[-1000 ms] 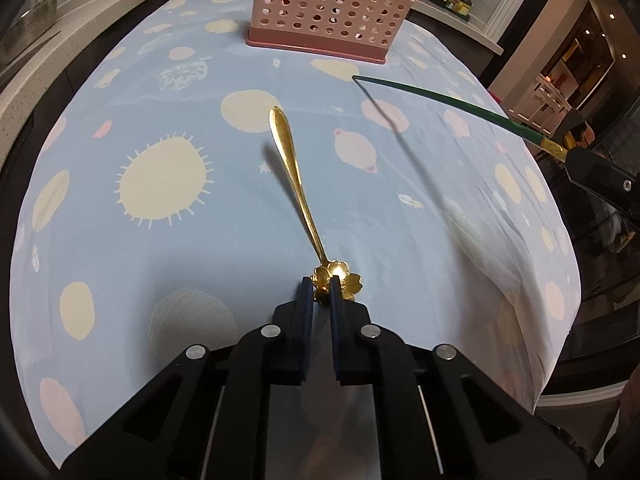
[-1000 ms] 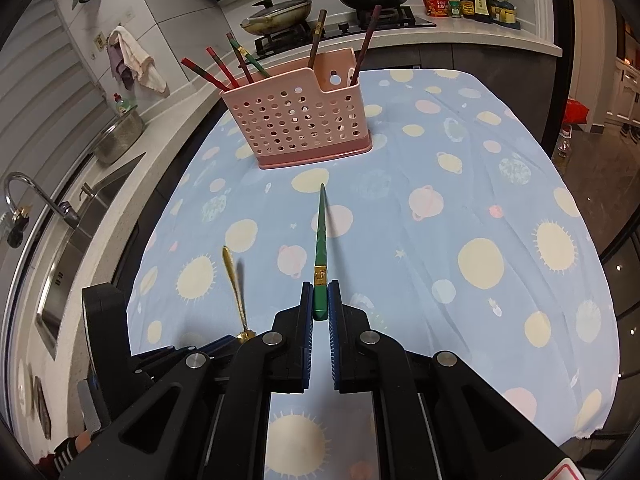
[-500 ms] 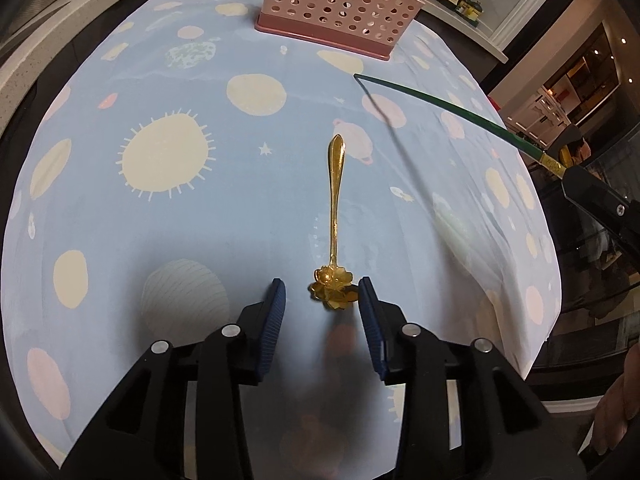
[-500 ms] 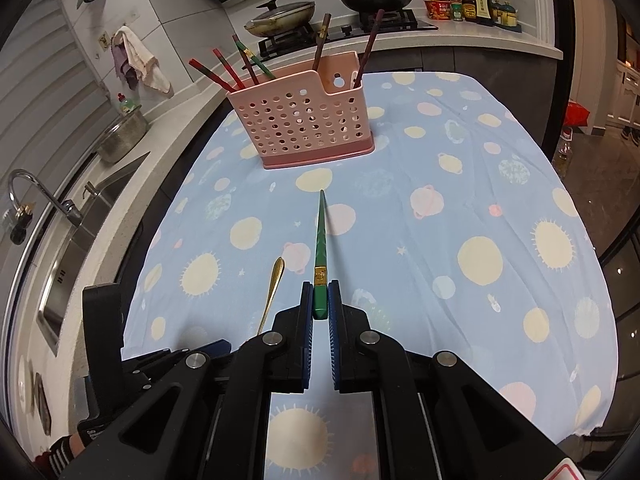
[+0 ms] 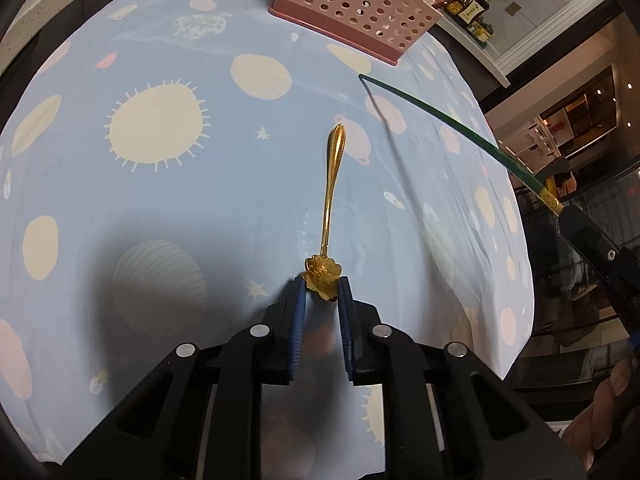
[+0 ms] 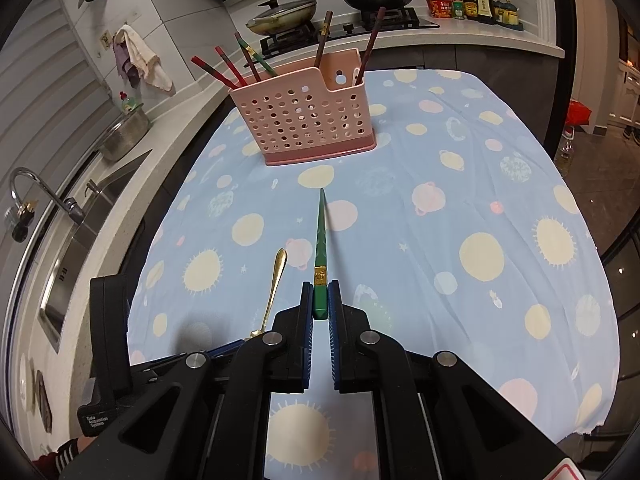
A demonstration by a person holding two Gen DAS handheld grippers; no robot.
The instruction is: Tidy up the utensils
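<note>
A gold spoon (image 5: pixel 332 184) with a flower-shaped end lies on the blue patterned tablecloth (image 5: pixel 160 208), its handle pointing away toward the pink perforated utensil basket (image 5: pixel 360 4). My left gripper (image 5: pixel 322 292) is closing, and its blue pads touch the flower end on both sides. In the right wrist view the spoon (image 6: pixel 274 288) lies just left of my right gripper (image 6: pixel 320 296). That gripper is shut on the thick end of a green chopstick (image 6: pixel 321 240), held above the cloth with its tip toward the basket (image 6: pixel 308 120). Several red and brown chopsticks (image 6: pixel 224 68) stand in the basket.
A sink with a faucet (image 6: pixel 44 196) and a metal pot (image 6: pixel 124 136) run along the counter on the left. Behind the basket is a stove with two pans (image 6: pixel 280 12) and sauce bottles (image 6: pixel 472 0). The table's edge (image 5: pixel 520 320) drops off at the right.
The left jaws opened wide around the spoon's flower end, then came together on it again. The spoon's handle swung rightward to point more straight ahead. The right gripper and green chopstick stayed put.
</note>
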